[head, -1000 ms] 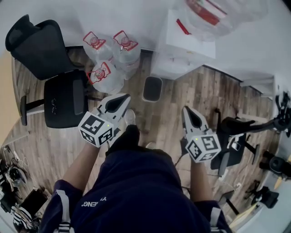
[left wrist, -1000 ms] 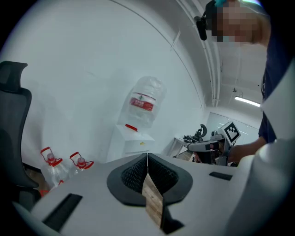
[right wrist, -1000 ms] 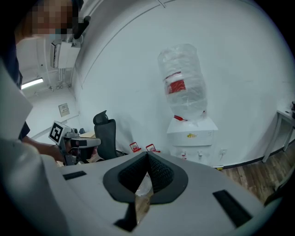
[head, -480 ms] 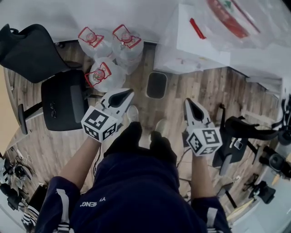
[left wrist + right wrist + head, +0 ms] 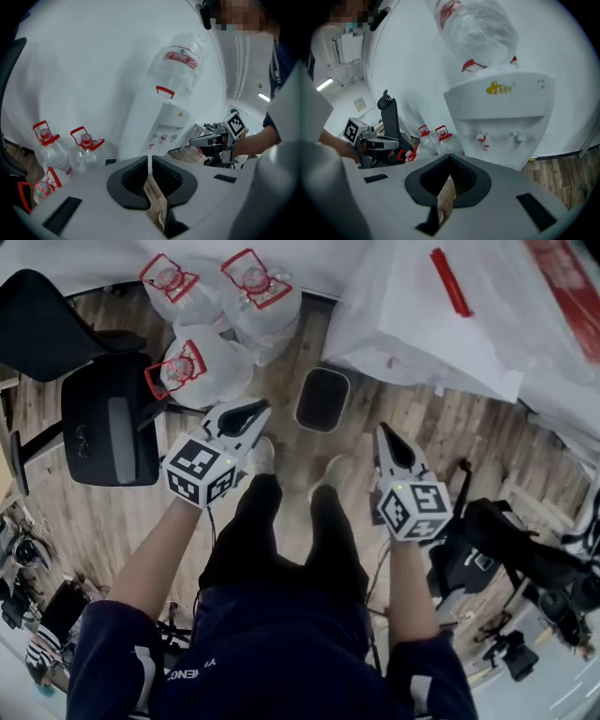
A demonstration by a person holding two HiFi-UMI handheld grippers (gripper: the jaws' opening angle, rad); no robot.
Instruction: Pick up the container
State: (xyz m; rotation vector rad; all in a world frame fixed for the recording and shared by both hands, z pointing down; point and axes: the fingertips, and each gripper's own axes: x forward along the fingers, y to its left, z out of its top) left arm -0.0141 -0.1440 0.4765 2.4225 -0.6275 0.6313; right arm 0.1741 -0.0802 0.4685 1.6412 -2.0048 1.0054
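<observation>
One black office chair (image 5: 103, 423) sits well left of the left gripper (image 5: 251, 412). Three water containers (image 5: 192, 367) with red handles stand on the wood floor (image 5: 281, 362): one just ahead-left of that gripper, two further ahead, side by side. The left gripper's jaws are at a narrow slit, have just been opening, nothing between them. One black bin (image 5: 322, 399) lies ahead, between both grippers. The right gripper (image 5: 384, 437) has its jaws together, empty. One white water dispenser (image 5: 422, 334) is ahead-right of it, with one big bottle (image 5: 476, 28) upturned on top. One dark chair (image 5: 497, 540) is at its right.
</observation>
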